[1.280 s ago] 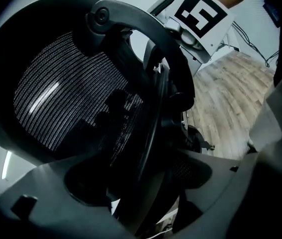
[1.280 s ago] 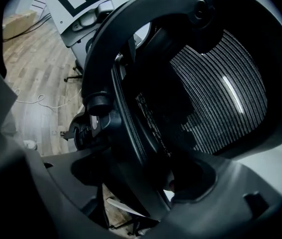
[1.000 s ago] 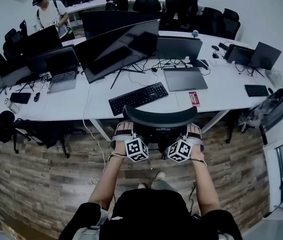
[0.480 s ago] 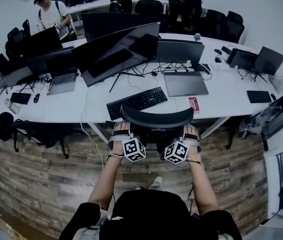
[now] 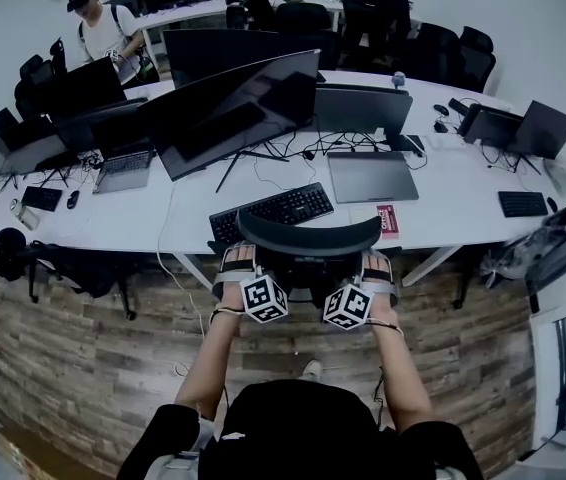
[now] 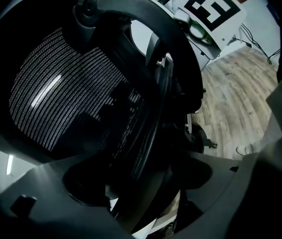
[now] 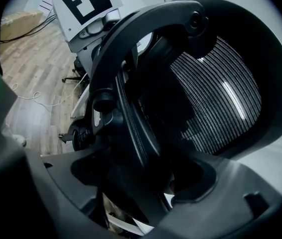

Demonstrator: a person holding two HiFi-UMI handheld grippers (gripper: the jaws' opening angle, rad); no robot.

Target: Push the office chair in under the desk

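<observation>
While my left claw (image 5: 235,260) and right claw (image 5: 379,264) each clamp its backrest rim, the office chair (image 5: 310,236) stands against the worktop (image 5: 443,196) edge. Its backrest sits just before the keyboard (image 5: 271,211).

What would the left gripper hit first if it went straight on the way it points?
The chair: the rim of its back sits between the jaws of the left gripper, so any advance pushes the chair. Beyond the back, the desk edge seems next, though depth is unclear.
</observation>
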